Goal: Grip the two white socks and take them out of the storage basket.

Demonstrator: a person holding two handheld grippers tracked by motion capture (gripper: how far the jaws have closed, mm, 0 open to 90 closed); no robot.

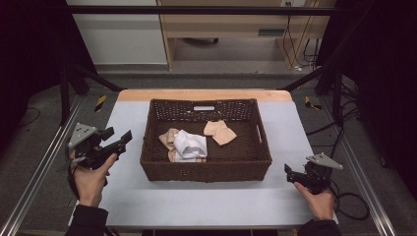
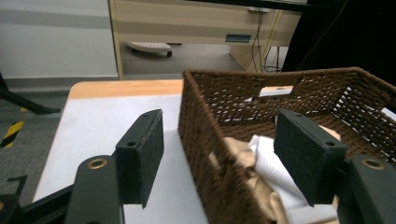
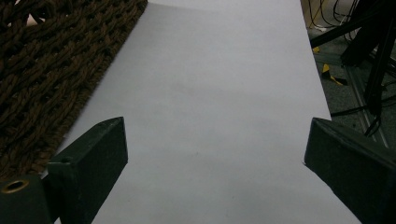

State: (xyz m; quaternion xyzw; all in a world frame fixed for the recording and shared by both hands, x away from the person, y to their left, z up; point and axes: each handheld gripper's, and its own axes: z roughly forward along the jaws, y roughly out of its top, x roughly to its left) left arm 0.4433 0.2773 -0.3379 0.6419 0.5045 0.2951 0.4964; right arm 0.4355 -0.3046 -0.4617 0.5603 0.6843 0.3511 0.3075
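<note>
A: Start at the left gripper. Its jaws stand wide apart with nothing between the pads, and it hangs just outside the left wall of the wicker basket, pointing across toward it.

B: And the right gripper?

A: Its jaws are spread too, empty, low over the white table cover off the basket's right front corner. In the right gripper view there is bare cover between the jaws and a strip of brown weave at the left edge.

B: Where is the clothing?

A: Inside the basket. A white folded cloth lies on a tan garment in the left half; a smaller peach piece sits apart, toward the back right. The white one lies to the right of the left gripper, past the wall, so that hand is the nearer. Its long axis seems to run left to right, though the folds make that hard to judge.

B: What does the left gripper view add?

A: It looks over the rim and shows the white cloth bunched against the near wall, tan fabric under it, which the high view flattens.
</note>
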